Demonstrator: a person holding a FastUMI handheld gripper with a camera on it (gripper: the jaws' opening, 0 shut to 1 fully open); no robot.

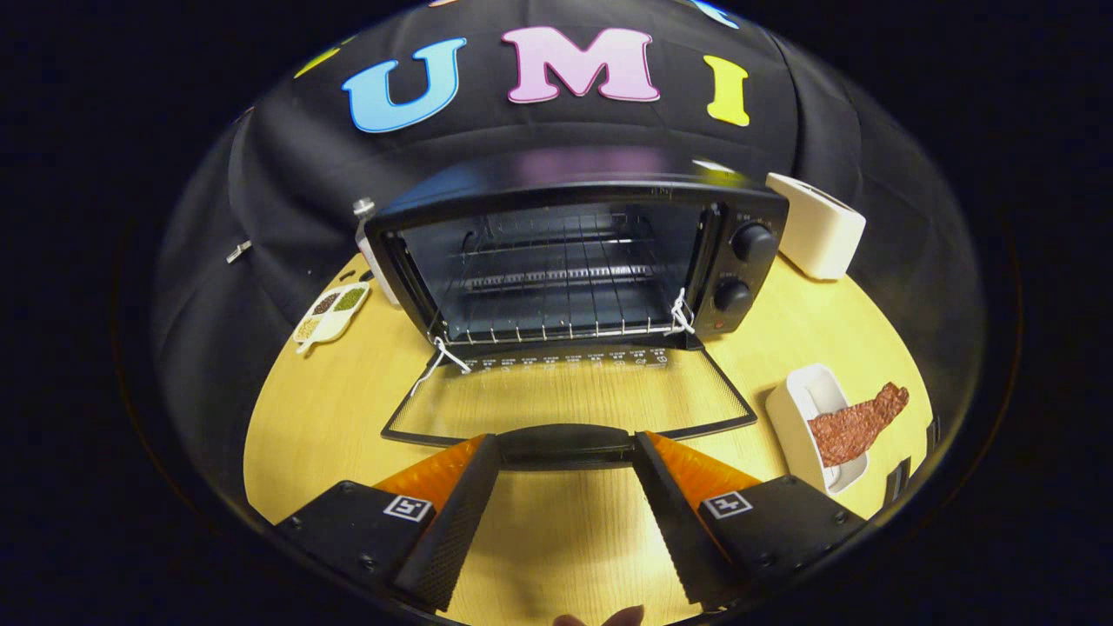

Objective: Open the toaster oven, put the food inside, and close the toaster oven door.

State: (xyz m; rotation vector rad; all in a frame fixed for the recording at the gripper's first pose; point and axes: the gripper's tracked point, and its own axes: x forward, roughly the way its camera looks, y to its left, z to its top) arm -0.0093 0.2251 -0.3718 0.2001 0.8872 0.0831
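A black toaster oven (739, 261) stands on the wooden table beyond the fingers, its wire rack bare inside. Its glass door (569, 396) lies folded flat toward me, and the door's black handle (565, 443) sits right at my fingertips. My gripper (565, 445) is open, one finger on each side of the handle's ends, nothing pressed between them. To the right of the fingers a reddish-brown slab of meat (856, 426) rests across a white dish (796, 404).
A white box-shaped appliance (817, 226) stands behind the oven's right side. Left of the oven sits a small white tray of seeds (329, 315), with a white bottle (367, 230) behind it. Bare wooden tabletop (556, 539) lies under the fingers.
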